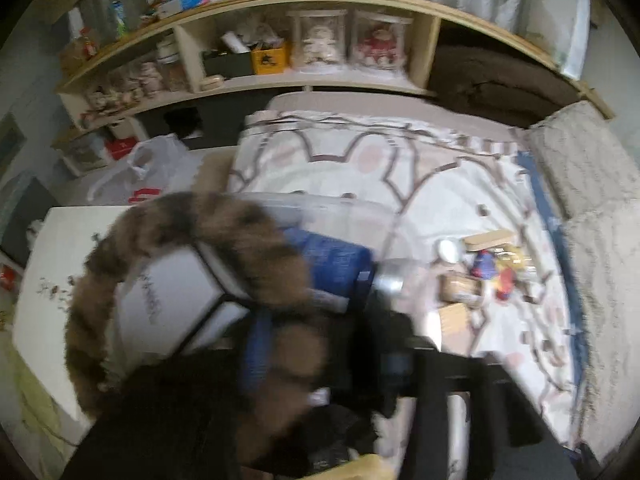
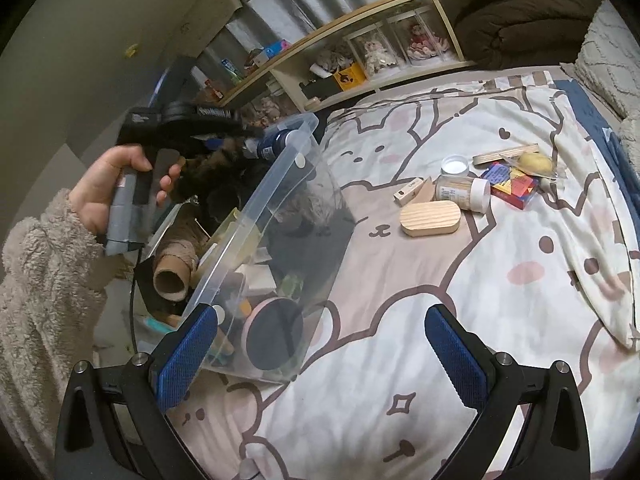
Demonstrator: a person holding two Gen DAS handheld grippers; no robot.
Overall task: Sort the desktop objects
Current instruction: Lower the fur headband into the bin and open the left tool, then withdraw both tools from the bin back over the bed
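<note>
My left gripper (image 1: 276, 344) is shut on a brown furry headband (image 1: 132, 236) and holds it above a clear plastic bin (image 2: 280, 168). In the right wrist view the left gripper (image 2: 240, 142) hangs over the bin's far end with the fur (image 2: 208, 168) below it. My right gripper (image 2: 320, 356) is open and empty above the bedspread by the bin's near corner. Loose items lie on the bed: an oval wooden block (image 2: 430, 218), a jar of sticks (image 2: 460, 192), a colourful box (image 2: 512, 184), a yellow ball (image 2: 536, 162).
The bin holds a cardboard tube (image 2: 172, 276), a round dark disc (image 2: 274, 334) and other small things. A shelf (image 2: 360, 40) with toys runs behind the bed. A white table (image 1: 60, 280) and a plastic bag (image 1: 148, 168) stand left of the bed.
</note>
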